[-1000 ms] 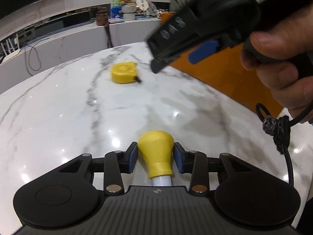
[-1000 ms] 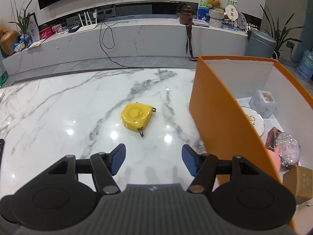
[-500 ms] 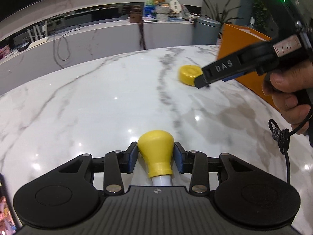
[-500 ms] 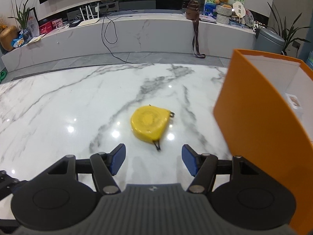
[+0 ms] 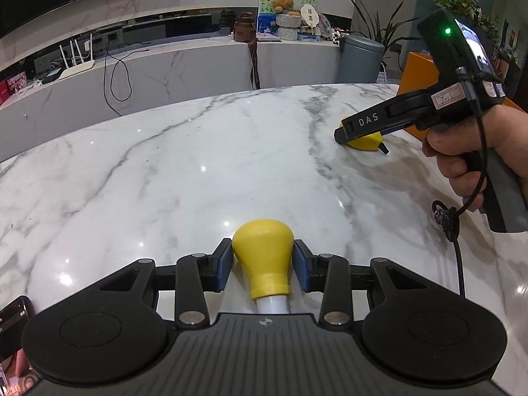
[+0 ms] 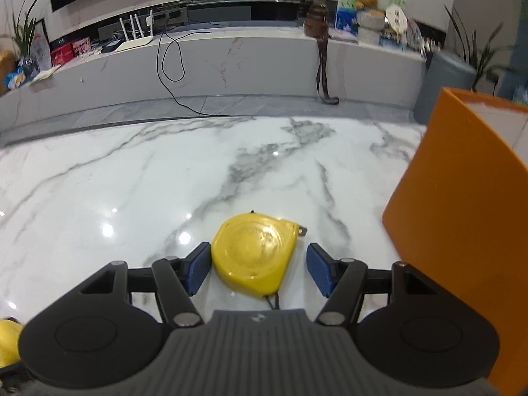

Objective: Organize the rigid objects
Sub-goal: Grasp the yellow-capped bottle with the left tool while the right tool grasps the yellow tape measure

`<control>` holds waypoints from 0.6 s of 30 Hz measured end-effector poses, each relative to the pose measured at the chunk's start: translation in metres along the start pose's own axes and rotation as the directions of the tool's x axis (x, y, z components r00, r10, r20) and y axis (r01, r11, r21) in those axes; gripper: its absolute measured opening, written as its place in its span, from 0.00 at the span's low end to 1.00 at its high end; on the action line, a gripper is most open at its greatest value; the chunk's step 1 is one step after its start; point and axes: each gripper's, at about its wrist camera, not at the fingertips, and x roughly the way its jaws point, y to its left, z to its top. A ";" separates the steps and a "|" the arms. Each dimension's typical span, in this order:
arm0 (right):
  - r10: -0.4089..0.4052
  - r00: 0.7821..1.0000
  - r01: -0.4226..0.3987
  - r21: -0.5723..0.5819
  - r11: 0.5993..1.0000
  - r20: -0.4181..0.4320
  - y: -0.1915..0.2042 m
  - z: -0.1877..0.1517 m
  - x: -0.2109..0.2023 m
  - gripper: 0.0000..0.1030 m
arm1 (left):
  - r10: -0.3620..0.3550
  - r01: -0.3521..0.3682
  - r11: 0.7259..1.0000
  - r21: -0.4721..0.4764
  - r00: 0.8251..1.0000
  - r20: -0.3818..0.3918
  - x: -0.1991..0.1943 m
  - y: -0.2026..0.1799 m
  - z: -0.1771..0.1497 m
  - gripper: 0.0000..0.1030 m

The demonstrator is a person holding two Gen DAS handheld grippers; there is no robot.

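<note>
On table: L fingers (image 5: pixel 227 265) clamp bulb (image 5: pixel 263 257); R fingers (image 6: pixel 198 269) straddle tape (image 6: pixel 254 252).

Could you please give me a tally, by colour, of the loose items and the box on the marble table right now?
Yellow: 2, the yellow bulb-shaped plastic object and the round yellow plastic tape measure
Orange: 1, the tall orange cardboard box
Total: 3

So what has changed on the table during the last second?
The right gripper came down toward the yellow tape measure, which now lies between its open fingers, not yet gripped. The left gripper stayed shut on the yellow bulb-shaped object. The tape measure itself did not move.
</note>
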 end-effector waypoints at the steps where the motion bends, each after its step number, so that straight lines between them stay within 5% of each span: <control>1: -0.002 1.000 0.002 -0.013 1.000 0.010 0.001 0.000 0.001 0.61 | 0.002 -0.002 1.000 -0.002 1.000 0.001 -0.001 0.001 -0.001 0.43; 18: 0.051 0.999 -0.051 -0.057 0.997 -0.002 0.011 -0.001 -0.006 0.53 | 0.014 -0.014 0.999 -0.031 1.000 -0.017 -0.005 0.002 0.003 0.43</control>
